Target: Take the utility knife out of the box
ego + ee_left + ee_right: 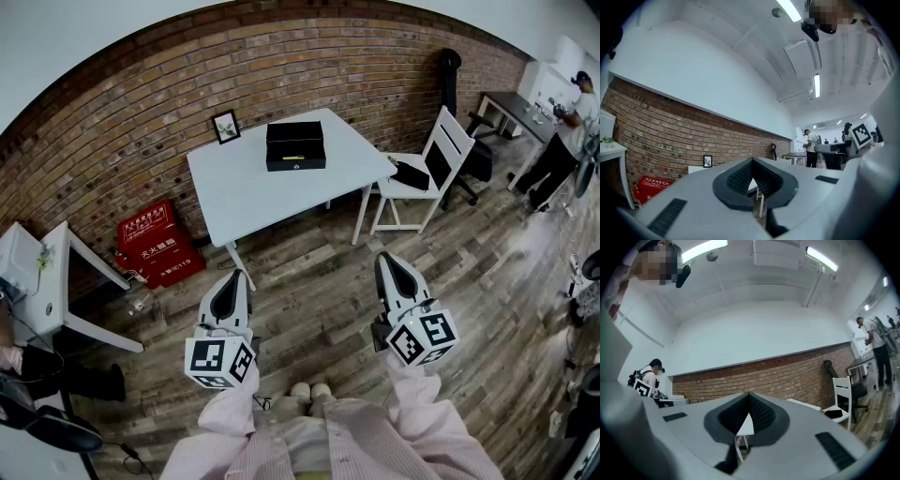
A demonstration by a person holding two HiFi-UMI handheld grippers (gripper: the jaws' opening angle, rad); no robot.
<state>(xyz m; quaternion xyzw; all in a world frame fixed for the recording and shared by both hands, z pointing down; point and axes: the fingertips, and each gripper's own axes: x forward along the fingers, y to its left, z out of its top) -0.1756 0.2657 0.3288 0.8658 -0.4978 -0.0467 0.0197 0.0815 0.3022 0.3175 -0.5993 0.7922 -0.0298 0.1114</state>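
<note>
Two clenched, empty tools, left gripper (232, 275) and right gripper (387, 259), face the box (295, 146), well ahead near the table's (234, 192) far edge, neither nearer.

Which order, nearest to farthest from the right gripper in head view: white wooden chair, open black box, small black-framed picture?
1. White wooden chair, just ahead-right of the right gripper.
2. Open black box, middle of the white table, ahead-left.
3. Small black-framed picture, table's far left corner.
</note>
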